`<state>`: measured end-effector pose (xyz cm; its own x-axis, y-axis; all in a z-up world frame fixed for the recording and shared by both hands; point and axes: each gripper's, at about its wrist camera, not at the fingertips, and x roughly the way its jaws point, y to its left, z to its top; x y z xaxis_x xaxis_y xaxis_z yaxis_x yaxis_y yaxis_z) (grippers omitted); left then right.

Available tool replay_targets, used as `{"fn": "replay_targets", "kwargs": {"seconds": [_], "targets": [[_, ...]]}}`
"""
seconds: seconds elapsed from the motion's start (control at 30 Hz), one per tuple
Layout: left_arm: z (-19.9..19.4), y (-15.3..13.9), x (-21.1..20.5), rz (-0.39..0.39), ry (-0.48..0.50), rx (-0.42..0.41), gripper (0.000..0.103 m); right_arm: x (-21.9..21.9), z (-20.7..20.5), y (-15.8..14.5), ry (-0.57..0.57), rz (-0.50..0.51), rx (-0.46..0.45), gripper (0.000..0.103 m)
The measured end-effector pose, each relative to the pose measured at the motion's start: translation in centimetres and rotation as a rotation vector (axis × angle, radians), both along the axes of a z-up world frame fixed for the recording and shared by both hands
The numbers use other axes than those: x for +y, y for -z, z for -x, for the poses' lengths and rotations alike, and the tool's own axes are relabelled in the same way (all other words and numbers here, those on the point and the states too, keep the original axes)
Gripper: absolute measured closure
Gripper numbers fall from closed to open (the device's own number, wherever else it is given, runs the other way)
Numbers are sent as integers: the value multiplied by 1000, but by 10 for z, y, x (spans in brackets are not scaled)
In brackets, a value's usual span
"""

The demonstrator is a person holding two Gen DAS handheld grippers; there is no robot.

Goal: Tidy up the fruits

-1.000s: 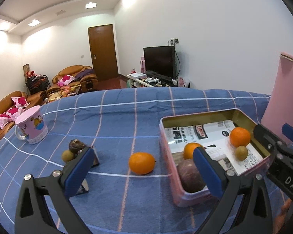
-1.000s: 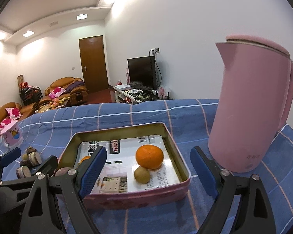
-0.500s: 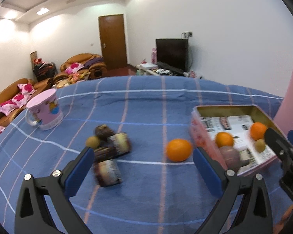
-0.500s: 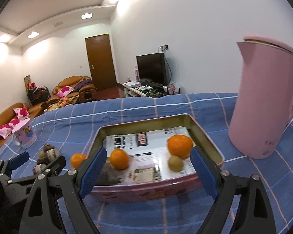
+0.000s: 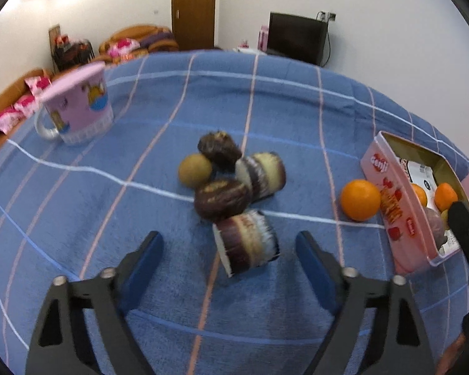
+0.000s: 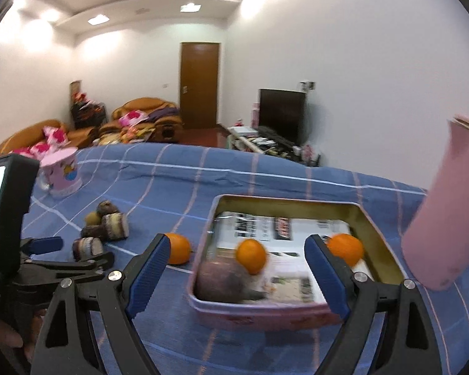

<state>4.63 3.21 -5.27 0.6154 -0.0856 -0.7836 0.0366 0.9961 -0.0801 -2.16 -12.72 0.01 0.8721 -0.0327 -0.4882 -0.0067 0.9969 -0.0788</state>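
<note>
A pink tin (image 5: 400,212) (image 6: 225,307) lined with newspaper holds two oranges (image 6: 251,255), a purple fruit (image 6: 223,281) and a small greenish fruit. One orange (image 5: 359,199) (image 6: 178,251) lies on the blue cloth just left of the tin. A small brown-green fruit (image 5: 194,169) (image 6: 92,217) lies against a cluster of wrapped cupcakes (image 5: 234,187) (image 6: 104,228). My left gripper (image 5: 229,261) is open and empty, low over the nearest cupcake. My right gripper (image 6: 236,262) is open and empty, in front of the tin.
A pink mug (image 5: 78,106) (image 6: 62,172) stands at the far left of the table. A tall pink kettle (image 6: 447,212) stands right of the tin. The blue checked cloth (image 5: 265,100) covers the table; sofas, a door and a TV lie beyond.
My left gripper has swung left from the tin and down over the cupcake cluster. My right gripper has also turned left, so the kettle has slid to the right edge.
</note>
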Motion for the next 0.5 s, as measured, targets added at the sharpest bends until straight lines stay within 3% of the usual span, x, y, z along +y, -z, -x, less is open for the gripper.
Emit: {"fn": "replay_targets", "kwargs": {"seconds": [0.13, 0.2, 0.3, 0.37, 0.5], "targets": [[-1, 1, 3, -6, 8, -3, 29, 22, -21, 3, -78, 49, 43, 16], [-1, 2, 5, -1, 11, -6, 32, 32, -33, 7, -115, 71, 79, 21], [-2, 2, 10, 8, 20, -13, 46, 41, -49, 13, -161, 93, 141, 35], [-2, 2, 12, 1, 23, -15, 57, 44, -57, 17, -182, 110, 178, 39], [-4, 0, 19, 15, 13, -13, 58, 50, -68, 20, -196, 156, 204, 40]]}}
